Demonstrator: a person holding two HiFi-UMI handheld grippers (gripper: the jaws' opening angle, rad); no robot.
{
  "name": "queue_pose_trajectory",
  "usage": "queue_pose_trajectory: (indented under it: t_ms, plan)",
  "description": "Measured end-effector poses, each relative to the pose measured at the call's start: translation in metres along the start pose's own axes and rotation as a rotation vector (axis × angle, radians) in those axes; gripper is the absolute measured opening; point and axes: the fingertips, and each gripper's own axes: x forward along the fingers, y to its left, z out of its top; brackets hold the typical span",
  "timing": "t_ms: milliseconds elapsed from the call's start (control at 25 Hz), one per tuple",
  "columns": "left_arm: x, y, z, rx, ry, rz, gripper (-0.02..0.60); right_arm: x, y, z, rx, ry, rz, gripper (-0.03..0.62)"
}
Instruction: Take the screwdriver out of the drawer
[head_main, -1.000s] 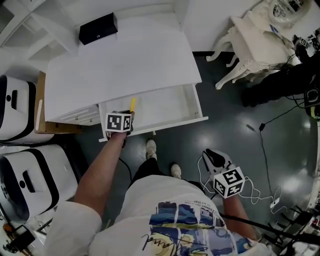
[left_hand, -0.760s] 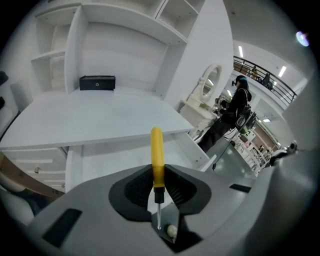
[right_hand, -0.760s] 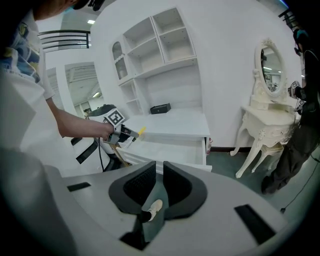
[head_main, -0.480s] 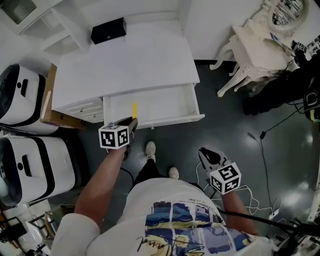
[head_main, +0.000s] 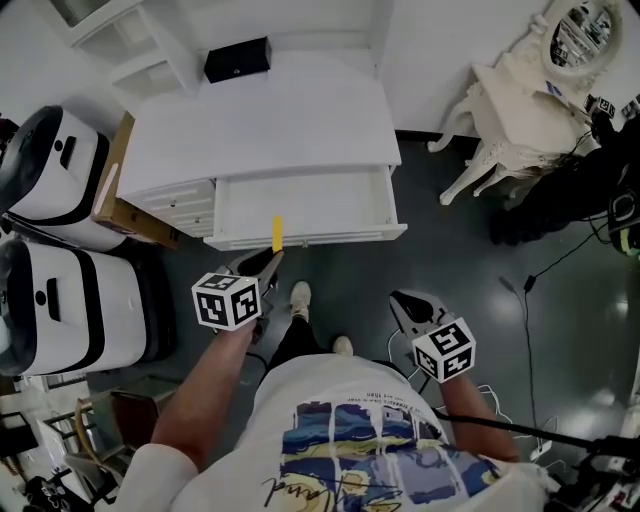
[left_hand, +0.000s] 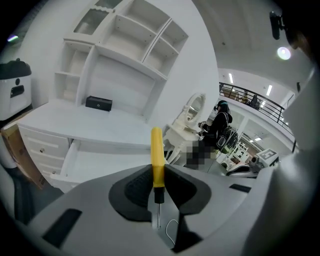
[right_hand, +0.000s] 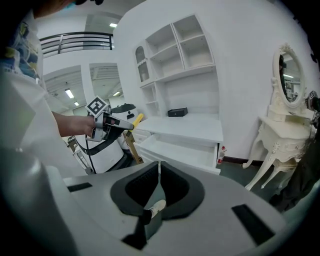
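Head view: the left claw (head_main: 270, 262) holds a yellow-handled screwdriver (head_main: 277, 234) at the front edge of the open white drawer (head_main: 330, 205). The right claw (head_main: 407, 302) hangs low, well apart from it.

Left gripper view: the jaws clamp the lower end of the handle, and the metal shaft points back toward the camera.

Right gripper view: the jaws are pressed together with nothing between them.
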Motion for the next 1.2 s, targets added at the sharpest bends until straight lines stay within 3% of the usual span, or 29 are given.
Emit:
queue_pose_trajectory:
  t_ms: [600,1200]
  plan:
    - [-0.051,-0.073,-0.023,0.007,-0.079,-0.009,0.081,-0.025,0.005,-0.004,-0.063,-0.037,0.056,0.028]
    - [-0.066,-0.095,-0.036,0.020,-0.083,-0.009,0.081,-0.038,0.011,-0.005,-0.089,-0.061,0.060,0.025]
